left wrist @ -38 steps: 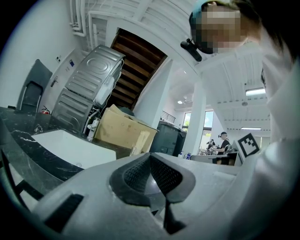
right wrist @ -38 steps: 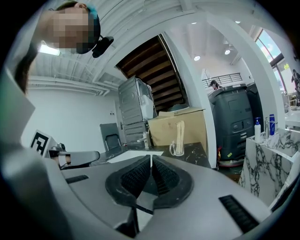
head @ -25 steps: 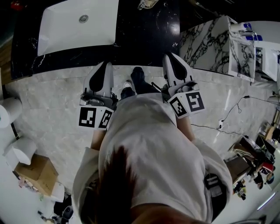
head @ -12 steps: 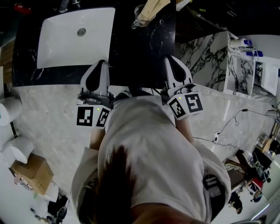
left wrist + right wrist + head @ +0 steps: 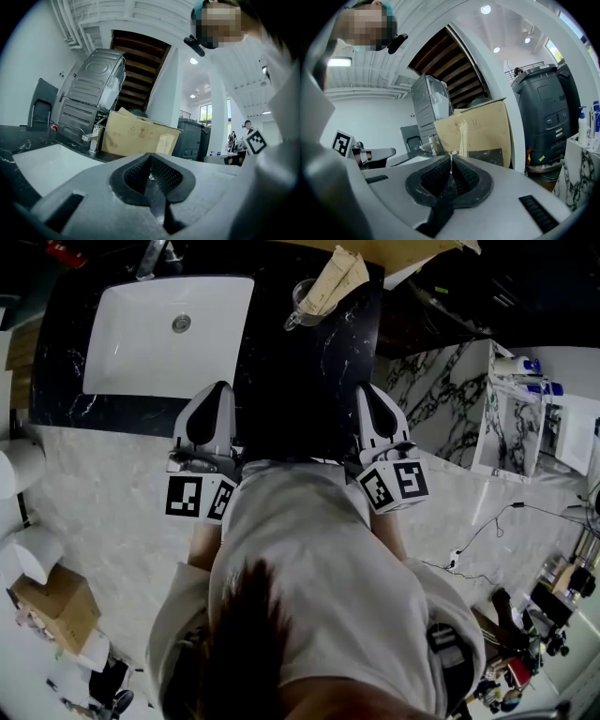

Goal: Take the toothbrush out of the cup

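Observation:
A clear glass cup [image 5: 302, 307] stands on the black marble counter [image 5: 291, 390], right of the white sink [image 5: 169, 334]. A long pale wrapped thing [image 5: 337, 282], probably the toothbrush, sticks up out of it; it shows upright in the right gripper view [image 5: 462, 136]. My left gripper [image 5: 221, 390] and right gripper [image 5: 367, 392] hover side by side over the counter's front edge, well short of the cup. Both are shut with nothing between the pads, as the left gripper view [image 5: 150, 158] and the right gripper view [image 5: 451, 158] show.
A tap [image 5: 93, 138] stands behind the sink [image 5: 47, 164], with brown cardboard [image 5: 140, 136] leaning at the back. A marble-patterned cabinet [image 5: 441, 399] and a shelf with bottles [image 5: 525, 371] stand to the right. Paper rolls [image 5: 11, 465] and a box [image 5: 42, 601] sit on the floor at left.
The counter and sink have slid down the head view as I step closer. Both grippers went from above the pale floor to above the counter's front edge. The cup came into view.

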The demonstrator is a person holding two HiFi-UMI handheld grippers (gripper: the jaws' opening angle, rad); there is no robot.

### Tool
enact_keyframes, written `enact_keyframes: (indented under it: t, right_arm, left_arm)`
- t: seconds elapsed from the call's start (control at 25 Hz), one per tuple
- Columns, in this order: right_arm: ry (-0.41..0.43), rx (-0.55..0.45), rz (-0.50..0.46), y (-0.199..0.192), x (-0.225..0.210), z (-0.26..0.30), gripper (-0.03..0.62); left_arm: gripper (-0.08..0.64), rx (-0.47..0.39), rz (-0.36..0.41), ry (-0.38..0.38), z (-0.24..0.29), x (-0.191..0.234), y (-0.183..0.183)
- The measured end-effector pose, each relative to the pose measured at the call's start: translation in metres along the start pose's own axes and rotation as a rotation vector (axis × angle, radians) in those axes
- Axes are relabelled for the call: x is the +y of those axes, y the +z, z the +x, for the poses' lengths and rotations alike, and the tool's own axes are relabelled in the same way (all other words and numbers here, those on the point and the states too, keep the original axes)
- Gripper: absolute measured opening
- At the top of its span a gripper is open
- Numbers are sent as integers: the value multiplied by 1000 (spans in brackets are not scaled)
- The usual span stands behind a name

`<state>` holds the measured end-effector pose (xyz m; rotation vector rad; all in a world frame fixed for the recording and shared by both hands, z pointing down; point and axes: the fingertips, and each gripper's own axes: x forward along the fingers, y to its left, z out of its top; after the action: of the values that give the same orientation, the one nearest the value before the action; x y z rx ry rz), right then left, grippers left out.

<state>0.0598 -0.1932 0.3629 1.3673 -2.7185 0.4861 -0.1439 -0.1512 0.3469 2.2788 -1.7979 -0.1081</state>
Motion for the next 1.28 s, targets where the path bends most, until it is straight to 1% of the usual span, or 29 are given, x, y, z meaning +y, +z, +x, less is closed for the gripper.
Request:
enact_keyframes:
  t: [0.2,0.48,0.72,1.08,1.28]
  right_arm:
    - [-16,-1,6,0,1,3,20]
    - [-66,-8,25,4,7,10,20]
    - [-89,-5,29,5,14,13,20]
    - [-140,-16,23,8,9,10,20]
    - [-143,-56,0,21,10,13,20]
  left_arm:
    - [15,0,-4,-32,8,-1,2]
    - [15,26,-8,-96,16,5,7]
    - [15,34,-20,-124,21,12,11]
    - [15,65,-42,-184,30,6,1]
    - [15,89,-48,-214,33,3,-9]
